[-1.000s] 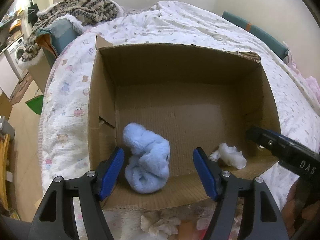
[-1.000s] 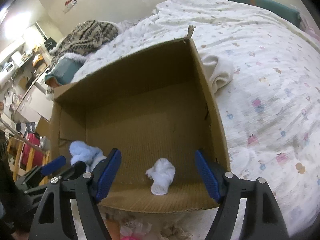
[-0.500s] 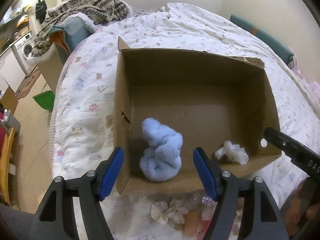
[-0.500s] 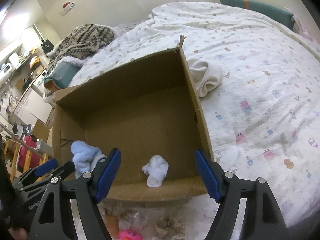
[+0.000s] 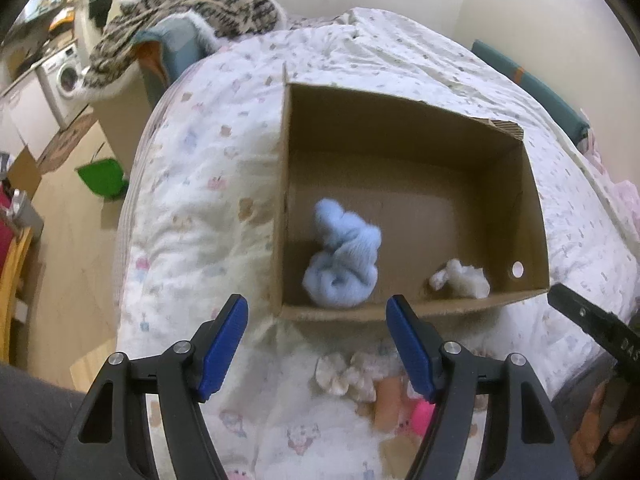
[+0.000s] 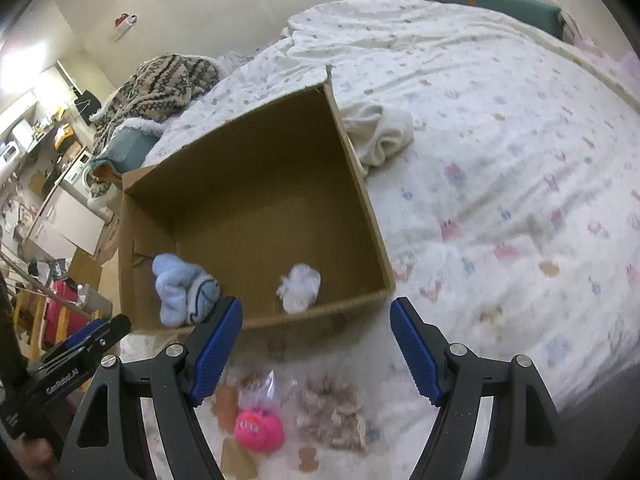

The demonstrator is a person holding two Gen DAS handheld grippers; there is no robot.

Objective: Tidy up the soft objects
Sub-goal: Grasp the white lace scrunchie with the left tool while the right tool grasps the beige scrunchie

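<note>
An open cardboard box (image 5: 404,114) (image 6: 356,184) sits on the bed. Inside it lie a light blue fluffy sock bundle (image 5: 344,258) (image 6: 182,288) and a small white one (image 5: 460,280) (image 6: 300,286). In front of the box on the bed lie a beige knitted item (image 5: 344,372) (image 6: 332,408), a pink plush ball (image 6: 258,428) (image 5: 424,416) and an orange-brown soft toy (image 6: 226,402). My left gripper (image 5: 316,344) is open and empty, just before the box's near wall. My right gripper (image 6: 316,344) is open and empty, above those items.
A cream cloth (image 6: 380,134) lies beside the box's right wall. The patterned bedspread (image 6: 520,200) stretches to the right. A striped blanket heap (image 5: 192,4) lies at the bed's far left. The bed's edge drops to the floor with a green bin (image 5: 102,178) on the left.
Both grippers have pulled back from the box toward me. The items in front of the box have come into view. The two bundles in the box have not moved.
</note>
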